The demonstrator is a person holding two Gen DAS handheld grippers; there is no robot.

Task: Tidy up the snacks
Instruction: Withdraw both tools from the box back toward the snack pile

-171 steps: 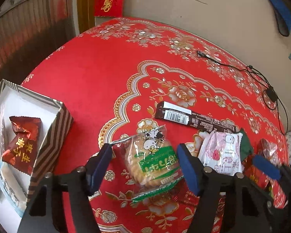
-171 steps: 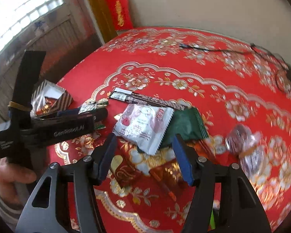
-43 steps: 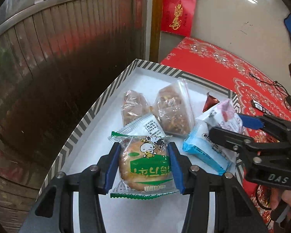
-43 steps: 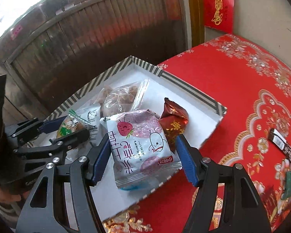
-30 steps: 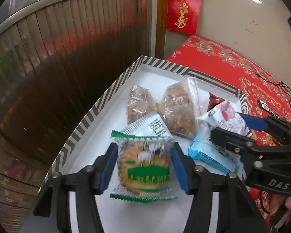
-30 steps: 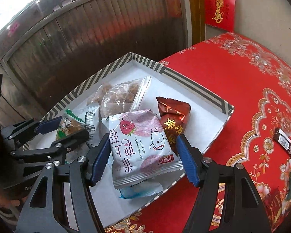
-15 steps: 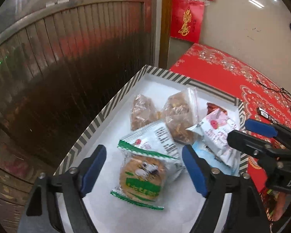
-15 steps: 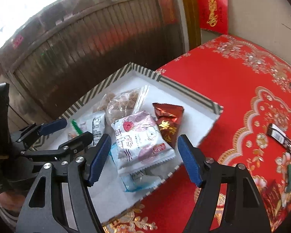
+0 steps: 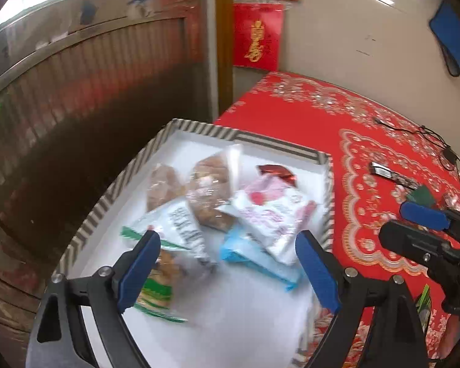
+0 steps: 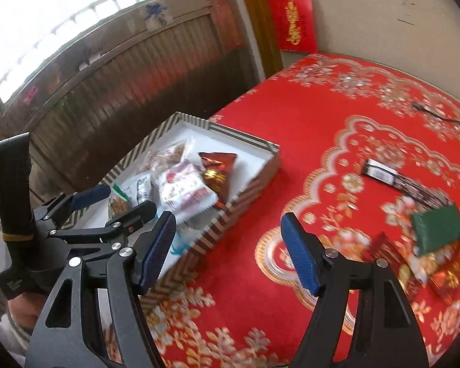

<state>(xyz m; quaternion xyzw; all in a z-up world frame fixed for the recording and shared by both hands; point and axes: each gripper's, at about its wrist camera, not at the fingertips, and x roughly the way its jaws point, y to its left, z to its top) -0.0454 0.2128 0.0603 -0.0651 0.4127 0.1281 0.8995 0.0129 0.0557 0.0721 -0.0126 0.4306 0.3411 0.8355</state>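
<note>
Left hand-held gripper [image 9: 227, 263]: spread wide above the striped box [image 9: 113, 190], gripping nothing. Green-labelled biscuit packet [image 9: 156, 288]: flat in the box, touching the left blue pad [image 9: 138, 268], long axis toward the box's near end. Right hand-held gripper [image 10: 228, 251]: equally wide, empty, over the red table [image 10: 306, 128] just beside the box. Pink-and-white packet [image 10: 184, 190]: inside the box, atop other snacks, beside a red wrapper [image 10: 217, 170].

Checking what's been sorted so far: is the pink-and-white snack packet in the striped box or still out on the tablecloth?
In the box. The pink-and-white packet lies inside the striped box, on other wrappers; both grippers are open and empty.
</note>
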